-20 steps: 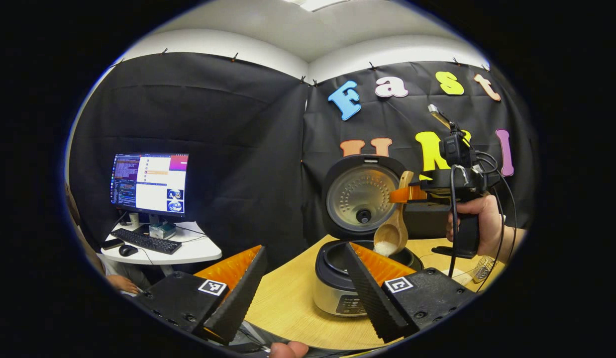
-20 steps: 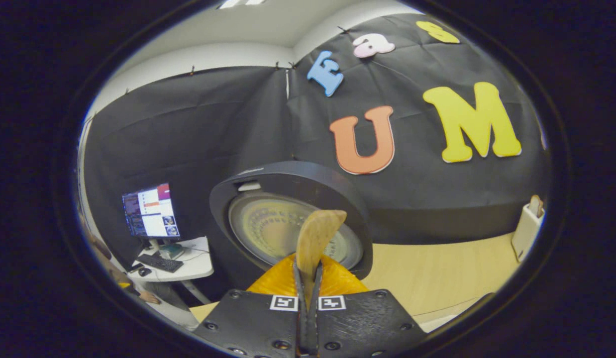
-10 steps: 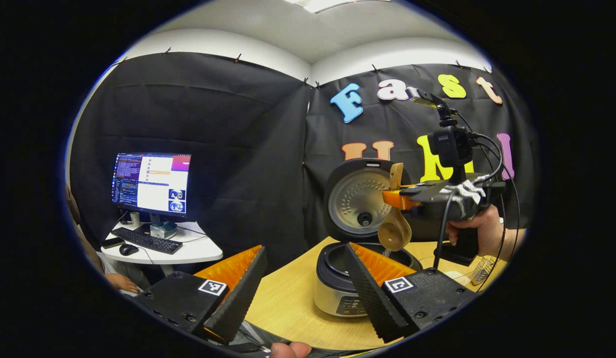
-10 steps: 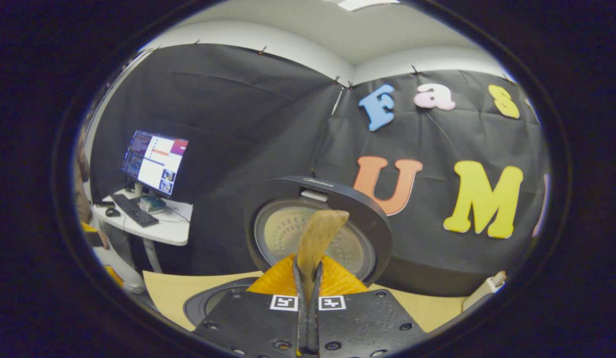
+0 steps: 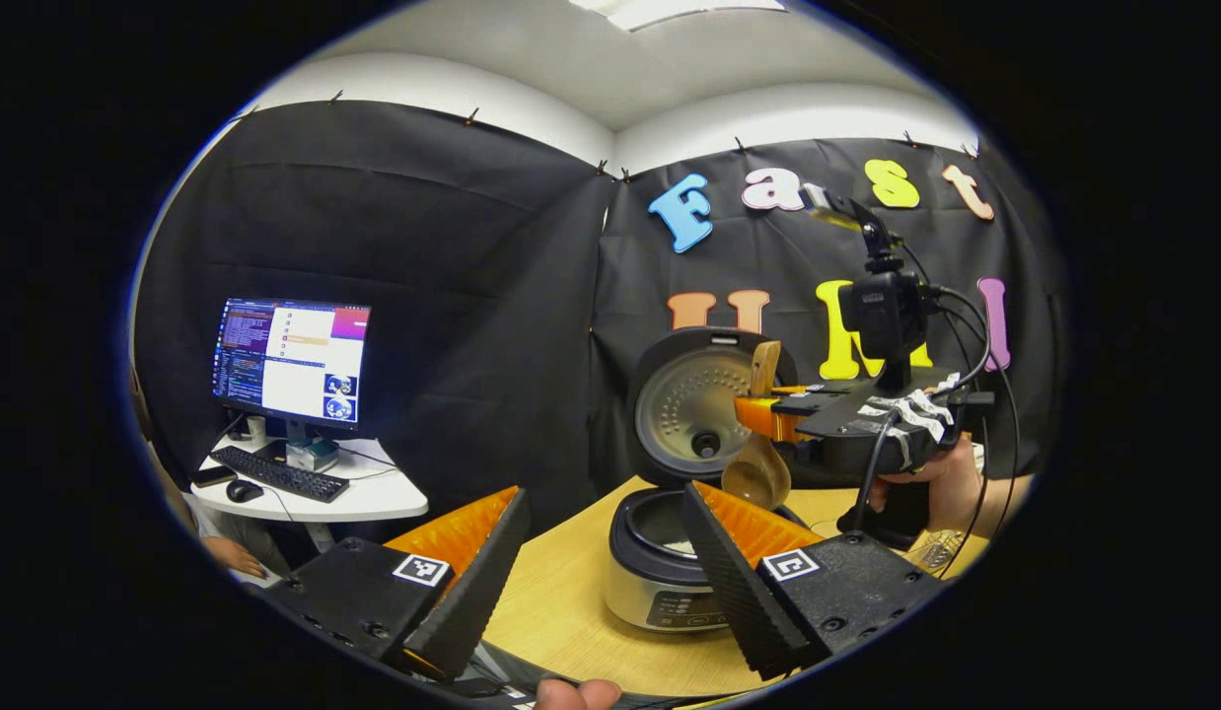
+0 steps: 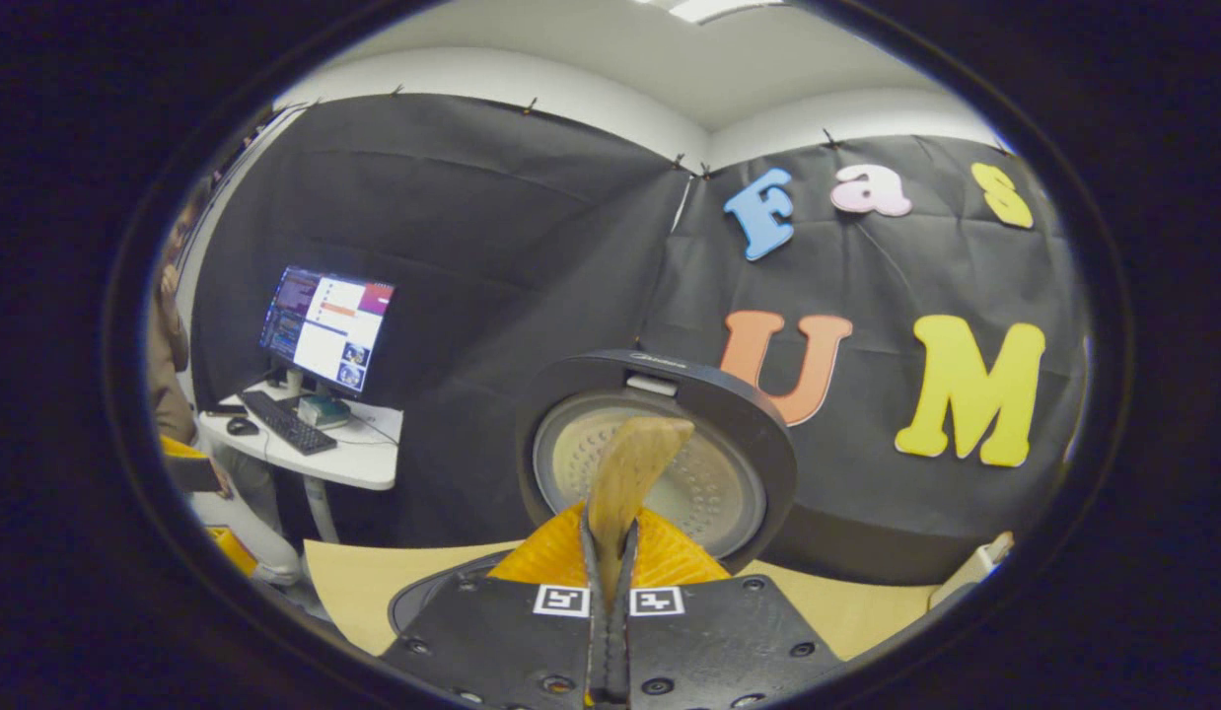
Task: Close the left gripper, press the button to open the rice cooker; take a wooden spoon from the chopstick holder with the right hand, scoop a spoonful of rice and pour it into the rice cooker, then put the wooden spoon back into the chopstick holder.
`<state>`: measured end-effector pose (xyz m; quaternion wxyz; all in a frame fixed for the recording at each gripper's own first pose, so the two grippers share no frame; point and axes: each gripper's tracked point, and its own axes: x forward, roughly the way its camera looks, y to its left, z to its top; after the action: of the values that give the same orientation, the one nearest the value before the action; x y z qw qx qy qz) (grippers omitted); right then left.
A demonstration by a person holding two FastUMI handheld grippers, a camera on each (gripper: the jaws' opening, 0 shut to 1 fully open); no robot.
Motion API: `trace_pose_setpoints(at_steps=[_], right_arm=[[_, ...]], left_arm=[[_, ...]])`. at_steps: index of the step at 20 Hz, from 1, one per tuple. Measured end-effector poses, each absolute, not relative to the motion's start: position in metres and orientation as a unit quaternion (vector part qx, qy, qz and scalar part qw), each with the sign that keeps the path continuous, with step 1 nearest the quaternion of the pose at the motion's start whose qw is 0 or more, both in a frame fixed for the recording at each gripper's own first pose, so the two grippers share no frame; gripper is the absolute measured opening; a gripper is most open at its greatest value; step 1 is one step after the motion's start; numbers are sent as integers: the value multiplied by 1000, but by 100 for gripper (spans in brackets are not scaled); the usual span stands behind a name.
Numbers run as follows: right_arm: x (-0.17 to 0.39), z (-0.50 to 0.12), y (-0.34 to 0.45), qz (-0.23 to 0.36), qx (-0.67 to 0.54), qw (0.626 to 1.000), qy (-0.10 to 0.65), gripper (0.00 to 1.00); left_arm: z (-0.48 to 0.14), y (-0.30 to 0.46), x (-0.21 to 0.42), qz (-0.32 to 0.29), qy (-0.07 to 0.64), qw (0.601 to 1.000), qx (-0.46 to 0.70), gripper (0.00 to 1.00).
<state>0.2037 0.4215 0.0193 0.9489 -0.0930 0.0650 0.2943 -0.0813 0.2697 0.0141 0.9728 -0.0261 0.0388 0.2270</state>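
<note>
The rice cooker (image 5: pixel 660 582) stands on the wooden table with its lid (image 5: pixel 691 414) swung up, and a little white rice (image 5: pixel 680 545) lies in the pot. My right gripper (image 5: pixel 768 414) hovers above the pot, shut on the wooden spoon (image 5: pixel 756 475), whose empty bowl hangs down. In the right gripper view the right gripper (image 6: pixel 610 537) pinches the spoon handle (image 6: pixel 632 463), which rises in front of the lid (image 6: pixel 729 473). My left gripper (image 5: pixel 601 582) hangs open near the cooker's front, holding nothing. The chopstick holder (image 6: pixel 977 570) sits at the far right.
A white desk (image 5: pixel 364 498) with a monitor (image 5: pixel 293 360) and a keyboard (image 5: pixel 283 476) stands to the left, beyond the table's edge. A person (image 6: pixel 172 365) sits beside it. A hand (image 5: pixel 951 488) holds the right gripper. The wooden table (image 5: pixel 561 602) shows in front of the cooker.
The rice has fallen from the spoon into the pot. The right gripper has levelled out and drifted slightly left, with the spoon's bowl now empty. The left gripper has stayed open and still.
</note>
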Motion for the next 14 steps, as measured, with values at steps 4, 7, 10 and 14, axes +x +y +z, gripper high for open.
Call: trace_pose_setpoints(at_steps=[4, 7, 10, 14], right_arm=[[202, 38, 392, 283, 45, 952, 106, 0], [199, 52, 346, 268, 117, 949, 122, 0], [197, 58, 281, 227, 154, 954, 125, 0], [190, 58, 176, 145, 162, 970, 113, 0]], left_arm=[[19, 261, -81, 218, 35, 975, -24, 95], [18, 249, -76, 206, 35, 978, -22, 99], [21, 231, -68, 183, 32, 982, -25, 99], [23, 210, -60, 165, 30, 986, -8, 98]])
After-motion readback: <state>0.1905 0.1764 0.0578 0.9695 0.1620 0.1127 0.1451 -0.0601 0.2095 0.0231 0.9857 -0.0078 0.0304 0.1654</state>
